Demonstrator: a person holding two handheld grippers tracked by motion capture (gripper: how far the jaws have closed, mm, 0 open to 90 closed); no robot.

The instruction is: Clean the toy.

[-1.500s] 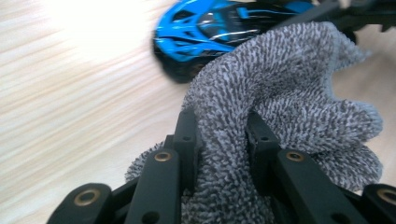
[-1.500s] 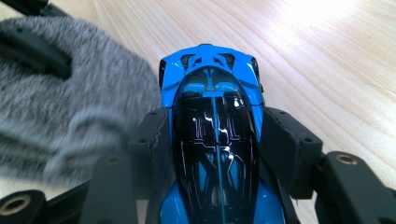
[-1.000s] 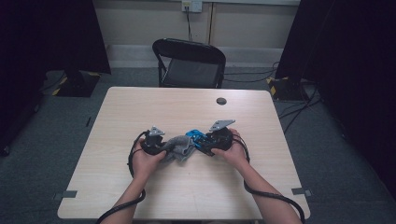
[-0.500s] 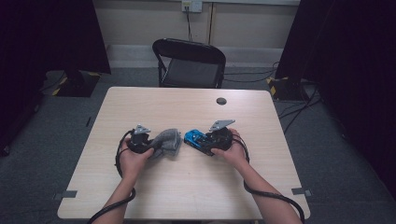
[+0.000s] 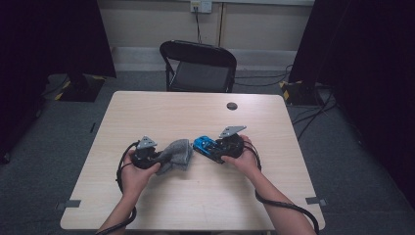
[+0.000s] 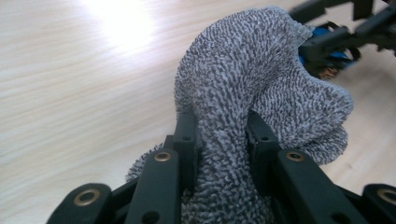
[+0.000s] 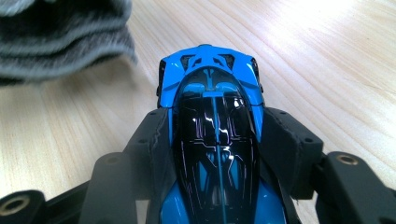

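At the near half of a pale wooden table (image 5: 161, 110), a person works two hand-held grippers side by side. The left gripper (image 5: 147, 155) is clamped on a bunched grey cloth (image 5: 177, 152); in the left gripper view the nubbly fabric (image 6: 254, 84) is squeezed into a narrow neck between the two black jaws and billows out beyond them, a hold that seems meant to keep a soft pad free for wiping. The right gripper (image 5: 226, 146) is closed on a blue toy car (image 5: 204, 145), its jaws pressing the flanks at mid-body, probably to steady it while the cloth works on it. In the right gripper view the car (image 7: 212, 116) runs lengthwise between the jaws, its blue end pointing away from the hand. From above, that long axis lies roughly across the table, the free end aimed at the cloth just beside it; whether the two touch is unclear. Farther back lie a small dark disc (image 5: 232, 105) and, beyond the table, a black folding chair (image 5: 198, 63).
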